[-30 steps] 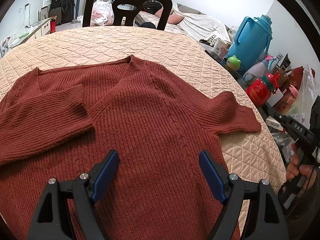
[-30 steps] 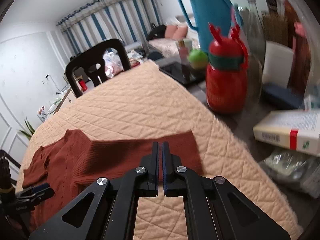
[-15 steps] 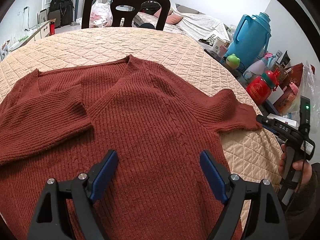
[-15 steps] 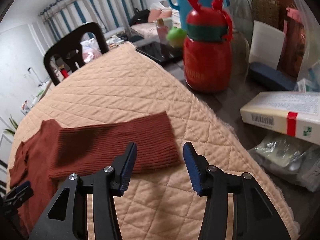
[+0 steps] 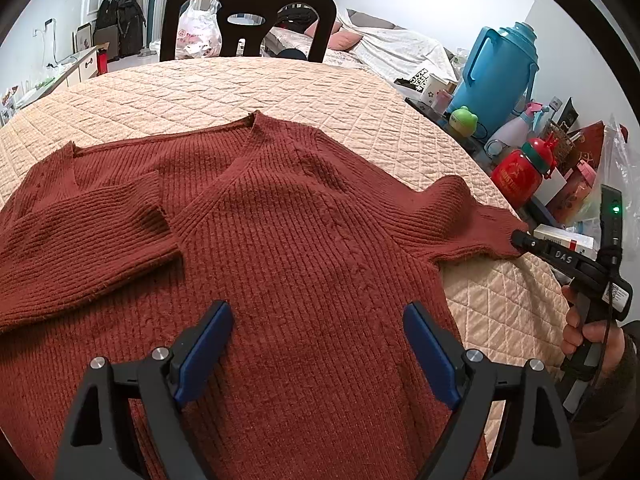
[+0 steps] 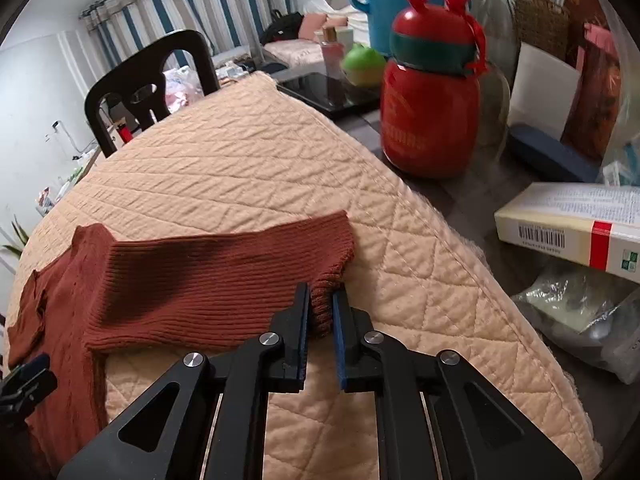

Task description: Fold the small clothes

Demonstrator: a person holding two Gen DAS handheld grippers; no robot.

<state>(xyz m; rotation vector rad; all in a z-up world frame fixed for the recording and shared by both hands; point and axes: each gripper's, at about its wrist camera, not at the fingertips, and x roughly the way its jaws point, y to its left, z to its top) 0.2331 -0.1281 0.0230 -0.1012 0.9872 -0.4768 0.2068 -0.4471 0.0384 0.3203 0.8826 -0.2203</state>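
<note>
The rust-red ribbed knit sweater [image 5: 288,248] lies flat, front up, on the peach quilted table cover [image 5: 240,88], with its V-neck toward the black plastic chair [image 5: 248,12] at the far side of the table. One sleeve is folded across the chest; the other sleeve [image 6: 224,264] extends sideways toward the cluttered edge of the table. The left gripper [image 5: 318,344] hovers above the lower body of the sweater with its blue-padded fingers [image 5: 204,344] spread wide and nothing between them. The right gripper [image 6: 321,316] is at the cuff of the extended sleeve: its two fingers are drawn close together and pinch the near corner of the cuff, which bunches up between the pads. In the left wrist view the right gripper [image 5: 520,238] meets the sleeve end at the edge of the cover, held by the person's hand [image 5: 592,332]. Beside the cover stand a red antlered bottle [image 6: 430,108], a tall blue thermos jug [image 5: 496,68] and a white carton with a red stripe [image 6: 576,228]
</note>
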